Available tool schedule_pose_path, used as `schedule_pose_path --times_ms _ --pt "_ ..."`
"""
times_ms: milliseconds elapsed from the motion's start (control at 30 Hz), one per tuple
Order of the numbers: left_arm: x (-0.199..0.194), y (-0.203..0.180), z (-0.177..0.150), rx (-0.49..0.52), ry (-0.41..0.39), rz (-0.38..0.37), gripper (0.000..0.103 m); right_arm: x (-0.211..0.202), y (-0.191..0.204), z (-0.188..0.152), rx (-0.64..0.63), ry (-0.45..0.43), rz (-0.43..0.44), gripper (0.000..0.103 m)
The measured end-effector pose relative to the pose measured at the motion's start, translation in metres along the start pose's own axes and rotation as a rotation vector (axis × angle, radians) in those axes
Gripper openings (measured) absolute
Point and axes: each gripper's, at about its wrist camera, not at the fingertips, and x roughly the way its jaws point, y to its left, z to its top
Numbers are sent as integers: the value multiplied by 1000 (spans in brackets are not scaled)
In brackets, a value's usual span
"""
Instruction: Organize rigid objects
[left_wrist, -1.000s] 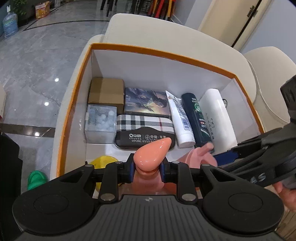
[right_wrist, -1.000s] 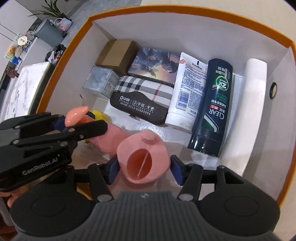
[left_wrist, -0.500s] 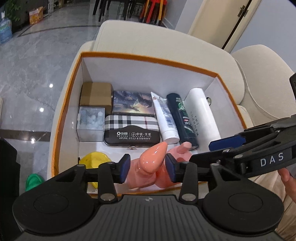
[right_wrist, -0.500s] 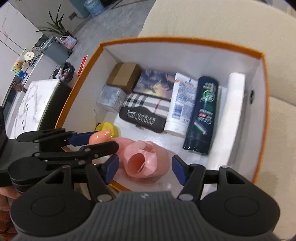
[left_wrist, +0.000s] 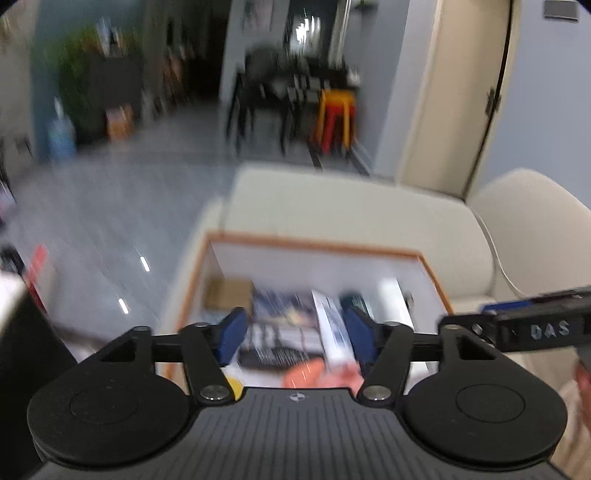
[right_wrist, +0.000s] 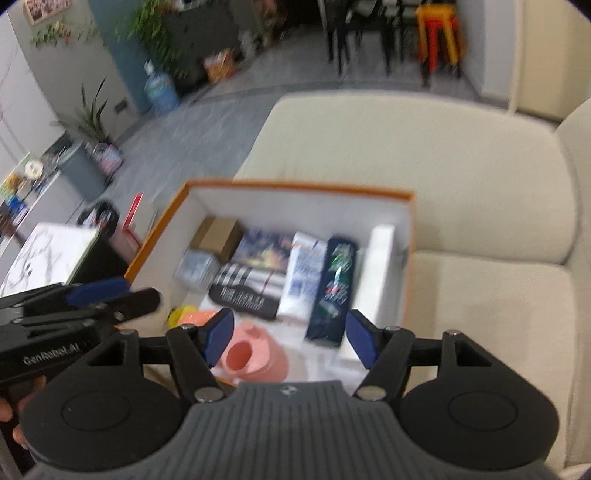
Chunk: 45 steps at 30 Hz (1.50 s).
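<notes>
A pink plastic can (right_wrist: 255, 360) lies in the near part of the white box with an orange rim (right_wrist: 295, 184), which sits on a cream sofa. My right gripper (right_wrist: 290, 336) hangs above it, its jaws opening, with nothing between the pads. My left gripper (left_wrist: 295, 334) is also above the box (left_wrist: 314, 243), its jaws opening and empty; the pink can (left_wrist: 314, 373) shows blurred below it. In the right wrist view the left gripper (right_wrist: 122, 293) is at the box's left edge.
Packed in the box are a brown carton (right_wrist: 218, 236), a clear case (right_wrist: 195, 266), a picture tin (right_wrist: 266, 251), a plaid case (right_wrist: 247, 291), a white tube (right_wrist: 303, 280), a dark bottle (right_wrist: 334, 291), a white roll (right_wrist: 380, 266) and a yellow item (right_wrist: 183, 314). A marble-topped table (right_wrist: 48, 251) stands left.
Both grippers let go of the pink can, which now lies in the box. Both rose and drew back from the box, and both views tilted up toward the room.
</notes>
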Motion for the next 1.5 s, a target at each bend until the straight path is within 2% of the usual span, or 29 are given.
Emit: schedule_pose_path --times_ms 67,100,267,400,533,667,900,1167,1500 --pt "-13 -10 0 33 -73 38 89 -15 3 -7 -8 -62 -29 82" --pt "-17 -14 0 42 -92 51 94 -22 5 -11 -15 -92 -39 83" --pt "-33 -29 -7 44 -122 106 98 -45 8 -33 -21 -164 -76 88" --pt "-34 -29 -22 -8 -79 144 101 -49 10 -53 2 -189 -73 89" --pt "-35 -29 -37 -28 -30 184 103 -45 14 -70 1 -185 -95 89" --pt "-43 -24 -46 -61 -3 184 103 -41 15 -83 7 -167 -88 90" --pt "-48 -24 -51 -54 7 197 103 -42 17 -94 1 -155 -83 90" --pt "-44 -26 -55 -41 6 199 103 -46 16 -95 9 -173 -87 90" --pt "-41 -27 -54 -35 11 205 103 -43 18 -97 -2 -146 -77 90"
